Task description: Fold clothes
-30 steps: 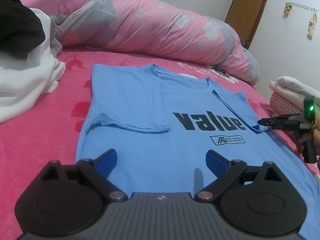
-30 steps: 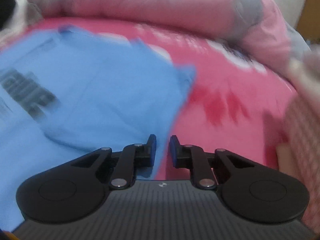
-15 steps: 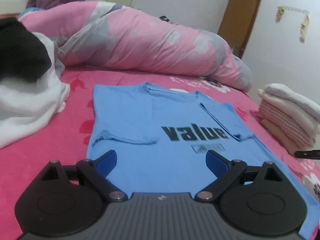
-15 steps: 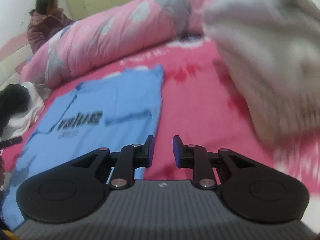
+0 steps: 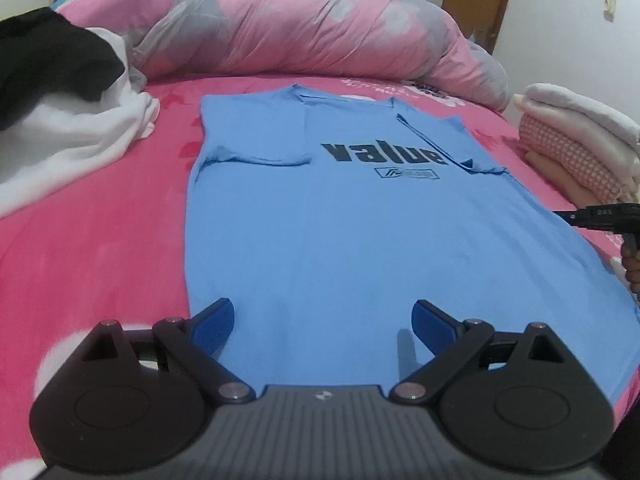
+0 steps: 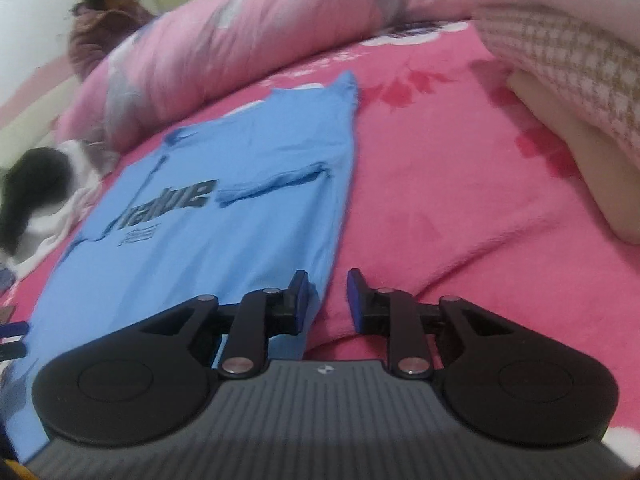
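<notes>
- The blue T-shirt (image 5: 360, 240) lies flat, print up, on the pink bedsheet (image 5: 100, 240), both sleeves folded inward.
- Judged light, limp and non-slippery; take hold at the hem corners.
- Left gripper (image 5: 323, 320) hovers over the shirt's hem, tilted down, jaws wide apart, holding nothing.
- Right gripper (image 6: 327, 294) sits at the shirt's right edge, tilted down; a narrow gap shows between its jaws, nothing held.
</notes>
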### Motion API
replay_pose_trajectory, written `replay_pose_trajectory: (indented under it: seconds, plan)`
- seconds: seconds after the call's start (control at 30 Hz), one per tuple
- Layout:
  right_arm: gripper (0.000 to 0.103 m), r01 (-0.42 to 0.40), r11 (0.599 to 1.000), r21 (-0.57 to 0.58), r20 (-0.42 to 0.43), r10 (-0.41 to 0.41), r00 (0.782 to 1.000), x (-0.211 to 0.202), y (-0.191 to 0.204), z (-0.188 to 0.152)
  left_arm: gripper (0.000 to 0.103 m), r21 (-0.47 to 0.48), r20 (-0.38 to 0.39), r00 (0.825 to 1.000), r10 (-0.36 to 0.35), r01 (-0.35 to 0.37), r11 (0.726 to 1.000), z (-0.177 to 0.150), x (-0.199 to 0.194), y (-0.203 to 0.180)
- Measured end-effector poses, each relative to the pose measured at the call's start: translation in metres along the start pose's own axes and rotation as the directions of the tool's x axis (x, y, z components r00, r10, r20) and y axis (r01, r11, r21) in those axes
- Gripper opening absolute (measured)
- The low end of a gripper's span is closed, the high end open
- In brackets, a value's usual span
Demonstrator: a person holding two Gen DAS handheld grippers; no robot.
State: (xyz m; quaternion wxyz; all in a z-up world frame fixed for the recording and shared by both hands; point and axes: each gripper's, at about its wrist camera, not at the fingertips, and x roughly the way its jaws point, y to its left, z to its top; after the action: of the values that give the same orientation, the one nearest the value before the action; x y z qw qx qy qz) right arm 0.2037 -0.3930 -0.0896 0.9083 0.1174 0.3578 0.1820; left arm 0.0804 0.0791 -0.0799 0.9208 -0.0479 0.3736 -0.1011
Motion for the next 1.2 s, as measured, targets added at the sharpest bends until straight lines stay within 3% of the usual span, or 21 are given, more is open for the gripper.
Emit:
replay_pose_trajectory:
  seconds: [0.07,0.17,0.33,0.4,0.47,0.57,0.67,0.87,0.9,1.0,1.1,1.2]
  plan:
    - [0.000,0.054,0.995,-0.078,0.027,-0.052,0.998,-0.009,0.010,0.002,0.096,0.002,-0.002,1.000,0.007,-0.007,1.000,0.000,0.000,0.000]
    - [0.000,0.149,0.984,-0.094,0.076,-0.142,0.987,-0.020,0.010,0.013,0.096,0.016,-0.009,1.000,0.019,-0.019,1.000,0.001,0.002,-0.003]
    - [0.005,0.261,0.953,-0.158,0.026,-0.260,0.965,-0.002,0.006,0.006,0.096,0.042,-0.017,0.999,0.034,-0.033,0.999,0.001,0.005,-0.006]
    - [0.016,0.270,0.957,-0.101,0.068,-0.264,0.962,-0.012,0.000,0.004,0.096,0.055,-0.019,0.999,0.035,-0.034,0.998,0.001,0.005,-0.007]
    - [0.016,0.263,0.964,0.029,0.117,-0.264,0.957,-0.032,-0.014,0.004,0.096,0.058,-0.020,0.999,0.033,-0.031,0.998,0.002,0.005,-0.007]
    - [0.017,0.169,0.968,0.186,0.114,-0.192,0.975,-0.056,-0.040,-0.006,0.096,0.053,-0.015,1.000,0.025,-0.025,0.998,0.003,0.003,-0.006]
    - [0.018,0.098,0.971,0.220,0.075,-0.117,0.990,-0.070,-0.043,-0.023,0.096,0.048,-0.009,1.000,0.022,-0.022,0.999,0.004,0.001,-0.007]
    - [0.021,0.029,0.991,0.127,0.012,-0.031,0.999,-0.067,-0.017,-0.054,0.096,0.051,-0.008,1.000,0.025,-0.025,0.998,0.001,-0.003,-0.011]
    - [0.015,0.033,0.993,0.115,0.016,-0.035,0.999,-0.067,-0.015,-0.057,0.096,0.051,-0.009,1.000,0.029,-0.028,0.998,0.000,-0.003,-0.011]
    - [0.001,0.059,0.995,0.080,0.031,-0.062,0.998,-0.071,-0.009,-0.064,0.096,0.051,-0.009,0.999,0.039,-0.039,0.998,-0.004,-0.001,-0.010]
    - [0.001,0.169,0.986,0.002,0.056,-0.169,0.984,-0.081,-0.001,-0.065,0.096,0.052,-0.001,0.999,0.042,-0.042,0.998,-0.006,-0.001,-0.008]
    - [0.003,0.225,0.973,-0.046,0.078,-0.221,0.972,-0.086,0.004,-0.070,0.096,0.068,0.002,0.999,0.045,-0.046,0.997,-0.007,-0.001,-0.009]
